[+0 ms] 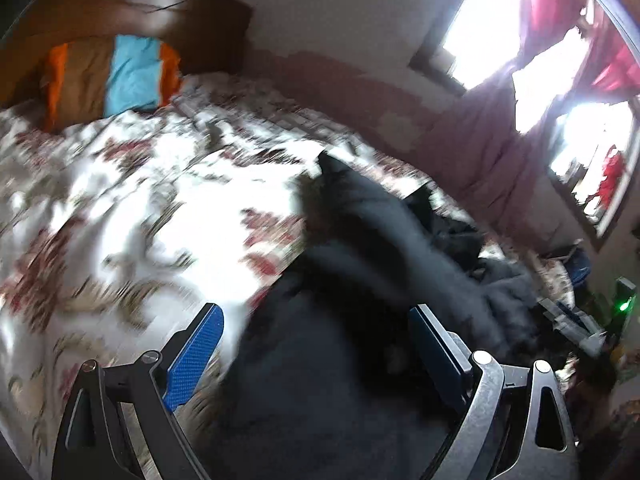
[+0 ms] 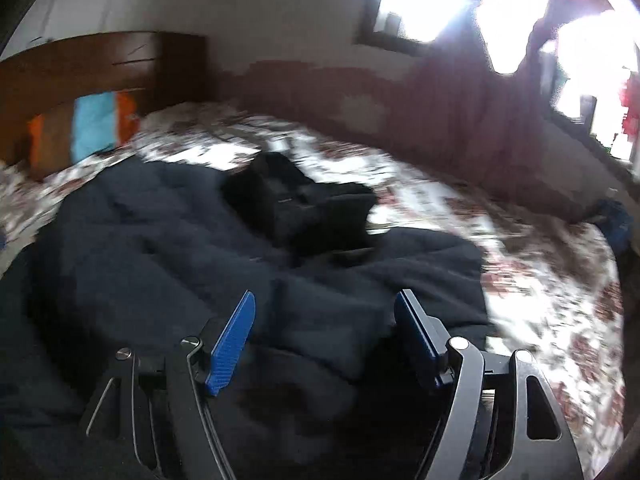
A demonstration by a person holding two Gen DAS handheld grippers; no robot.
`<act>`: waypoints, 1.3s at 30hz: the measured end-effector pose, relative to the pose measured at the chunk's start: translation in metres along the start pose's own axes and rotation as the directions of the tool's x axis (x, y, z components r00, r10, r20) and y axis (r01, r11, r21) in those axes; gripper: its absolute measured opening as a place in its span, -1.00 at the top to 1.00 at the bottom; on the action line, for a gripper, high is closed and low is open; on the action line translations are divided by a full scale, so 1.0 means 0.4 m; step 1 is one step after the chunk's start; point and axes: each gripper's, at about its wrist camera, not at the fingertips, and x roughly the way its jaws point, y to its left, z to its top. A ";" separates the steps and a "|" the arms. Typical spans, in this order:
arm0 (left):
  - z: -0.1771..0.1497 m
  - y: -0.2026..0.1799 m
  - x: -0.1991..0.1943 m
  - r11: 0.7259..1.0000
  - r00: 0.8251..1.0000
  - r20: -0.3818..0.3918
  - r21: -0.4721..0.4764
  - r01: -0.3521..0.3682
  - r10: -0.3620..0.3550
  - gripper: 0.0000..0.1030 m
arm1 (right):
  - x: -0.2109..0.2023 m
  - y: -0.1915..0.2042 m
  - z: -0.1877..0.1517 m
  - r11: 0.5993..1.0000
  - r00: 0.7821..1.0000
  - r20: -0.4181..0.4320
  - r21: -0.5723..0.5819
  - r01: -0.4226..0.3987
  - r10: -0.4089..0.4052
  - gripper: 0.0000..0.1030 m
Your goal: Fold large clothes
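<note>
A large dark navy garment (image 2: pixel 160 232) lies rumpled across the floral bedspread (image 2: pixel 540 280). A smaller black bundle (image 2: pixel 300 196) rests at its far edge; whether it belongs to the garment I cannot tell. My right gripper (image 2: pixel 325 304) hangs open above the garment's near part, with no cloth between its blue pads (image 2: pixel 234 336). In the left wrist view the same dark garment (image 1: pixel 320 380) fills the lower middle, and a blurred fold of it (image 1: pixel 368 224) stretches away to the right. My left gripper (image 1: pixel 316 312) is open over it, its blue pads (image 1: pixel 196 352) wide apart.
A striped orange, brown and blue pillow (image 1: pixel 112 76) leans on the wooden headboard (image 1: pixel 132 4). Pink curtains (image 1: pixel 492 152) and bright windows (image 1: pixel 484 20) line the far wall. Clutter with a green light (image 1: pixel 622 306) sits off the bed's right end. Both views are motion-blurred.
</note>
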 end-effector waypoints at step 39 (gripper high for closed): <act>-0.026 -0.084 0.181 0.955 0.975 -0.080 0.230 -0.187 0.210 -1.00 | 0.163 0.105 -0.113 0.997 0.990 -0.135 -0.066 -0.037 0.028 -0.49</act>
